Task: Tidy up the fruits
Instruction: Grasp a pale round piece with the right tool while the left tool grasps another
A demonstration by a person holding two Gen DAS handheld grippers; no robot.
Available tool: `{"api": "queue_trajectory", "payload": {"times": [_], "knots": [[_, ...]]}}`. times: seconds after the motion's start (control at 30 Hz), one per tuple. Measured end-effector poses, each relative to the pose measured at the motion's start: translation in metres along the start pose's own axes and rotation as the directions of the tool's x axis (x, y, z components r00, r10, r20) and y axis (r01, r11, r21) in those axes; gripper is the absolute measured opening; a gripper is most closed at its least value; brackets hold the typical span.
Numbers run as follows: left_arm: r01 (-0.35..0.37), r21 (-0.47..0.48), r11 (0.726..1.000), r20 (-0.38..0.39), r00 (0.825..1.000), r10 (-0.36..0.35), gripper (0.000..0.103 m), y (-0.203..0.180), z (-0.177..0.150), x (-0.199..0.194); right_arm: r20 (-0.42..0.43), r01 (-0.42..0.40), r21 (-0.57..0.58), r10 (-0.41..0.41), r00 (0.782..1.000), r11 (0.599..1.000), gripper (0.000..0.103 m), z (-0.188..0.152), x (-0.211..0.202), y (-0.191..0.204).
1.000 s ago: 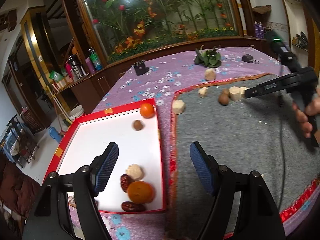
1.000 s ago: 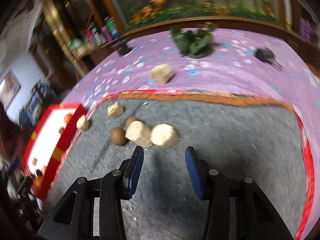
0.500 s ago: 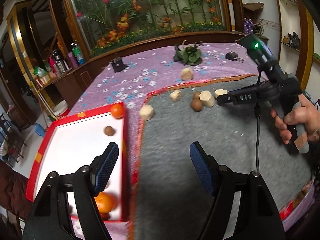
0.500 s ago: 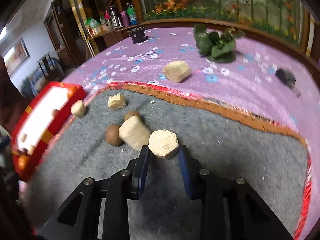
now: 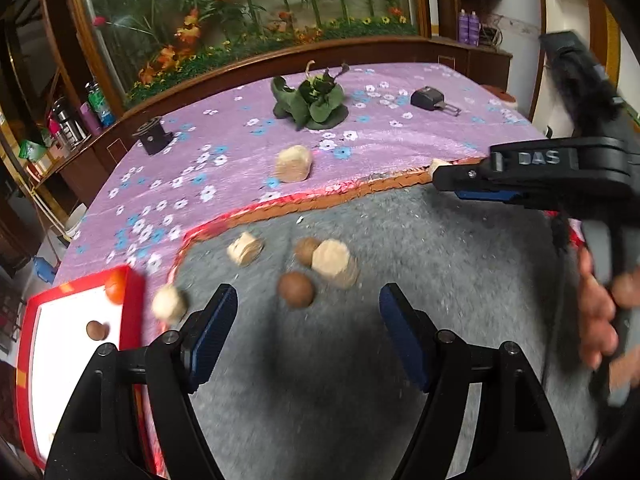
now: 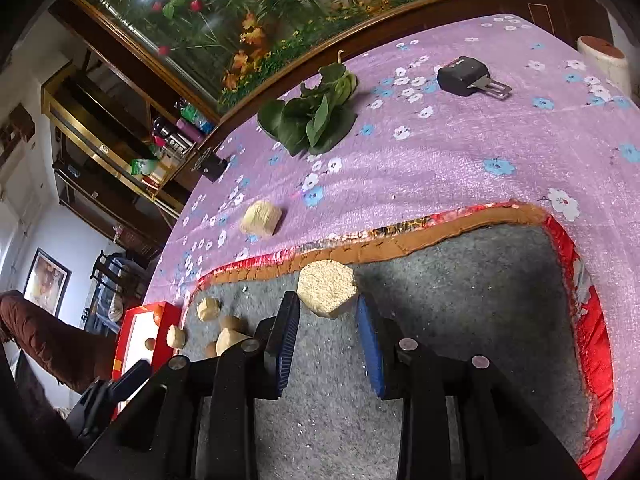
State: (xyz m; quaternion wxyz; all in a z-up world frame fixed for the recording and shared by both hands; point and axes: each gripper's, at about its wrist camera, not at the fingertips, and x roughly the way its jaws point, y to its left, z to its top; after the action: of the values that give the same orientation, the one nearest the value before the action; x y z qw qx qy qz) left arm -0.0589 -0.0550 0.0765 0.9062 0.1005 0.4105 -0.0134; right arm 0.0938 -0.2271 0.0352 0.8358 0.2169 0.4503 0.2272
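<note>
Our right tongs [image 6: 328, 312] clamp a pale, grainy hexagonal block [image 6: 327, 288] at its tips, lifted above the grey felt mat [image 6: 480, 300]. Left tongs [image 5: 308, 312] gape wide over the mat; a round brown fruit [image 5: 296, 289] lies just ahead, a beige block [image 5: 335, 263] beyond it.

We see a pale hexagonal block [image 6: 327, 289] raised between two blue pads above the grey mat [image 5: 460, 248], where two brown nuts [image 5: 296, 289], another pale block [image 5: 335, 263] and a smaller chunk [image 5: 245, 248] lie, near the red tray [image 5: 132, 280] holding an orange [image 5: 116, 286].
</note>
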Motion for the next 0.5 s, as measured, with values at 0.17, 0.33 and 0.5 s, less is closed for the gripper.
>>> {"api": "queue_trajectory", "payload": {"times": [0.17,0.33,0.5], "knots": [[-0.007,0.033,0.999,-0.020,1.000,0.007,0.058,-0.006,0.013,0.019,-0.012,-0.025,0.010,0.025,1.000,1.000,0.031,0.000,0.001,0.000],[0.002,0.043,0.999,-0.049,0.999,0.000,0.057,-0.010,0.020,0.033,-0.014,-0.045,0.025,0.045,0.999,0.999,0.031,0.001,0.002,-0.001],[0.021,0.038,0.999,-0.077,0.997,-0.018,0.045,-0.012,0.017,0.043,-0.015,-0.049,0.031,0.049,0.999,0.998,0.031,0.001,0.005,-0.001]]}}
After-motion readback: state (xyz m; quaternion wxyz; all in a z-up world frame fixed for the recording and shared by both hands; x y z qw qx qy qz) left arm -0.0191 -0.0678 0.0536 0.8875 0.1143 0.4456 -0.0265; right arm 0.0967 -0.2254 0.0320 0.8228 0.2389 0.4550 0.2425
